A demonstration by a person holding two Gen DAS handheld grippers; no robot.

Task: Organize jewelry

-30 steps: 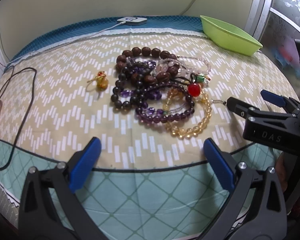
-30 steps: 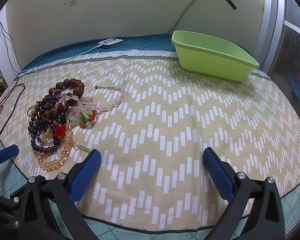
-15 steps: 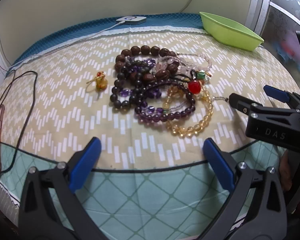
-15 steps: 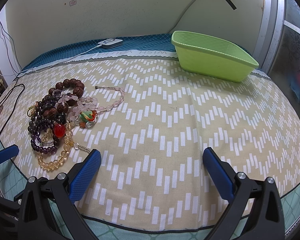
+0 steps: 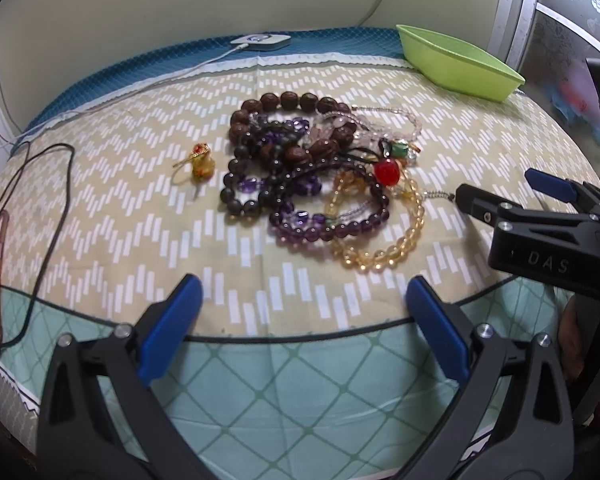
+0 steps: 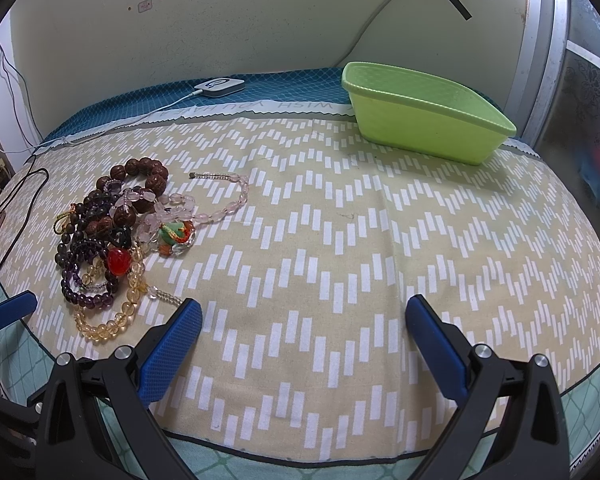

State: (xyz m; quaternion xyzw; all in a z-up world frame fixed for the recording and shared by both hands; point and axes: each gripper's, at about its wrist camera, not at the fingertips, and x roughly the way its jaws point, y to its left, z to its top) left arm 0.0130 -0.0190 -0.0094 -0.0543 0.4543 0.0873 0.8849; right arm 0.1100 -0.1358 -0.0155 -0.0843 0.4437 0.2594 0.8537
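Green tray [image 6: 424, 120] bare inside, far beyond right gripper [image 6: 302, 340], bead pile [image 5: 320, 184] ahead of left gripper [image 5: 304, 320], both spread wide, hovering low

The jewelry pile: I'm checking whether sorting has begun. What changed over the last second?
Nothing was grasped or released. The left gripper edged toward the pile; the right gripper barely moved. Both stay open, and the green tray stays put.

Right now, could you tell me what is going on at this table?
A person holds a tool in each hand over a patterned cloth. Both the left tool and right tool are open and empty. A tangled pile of beaded bracelets lies untouched, and the green tray at the back looks empty.
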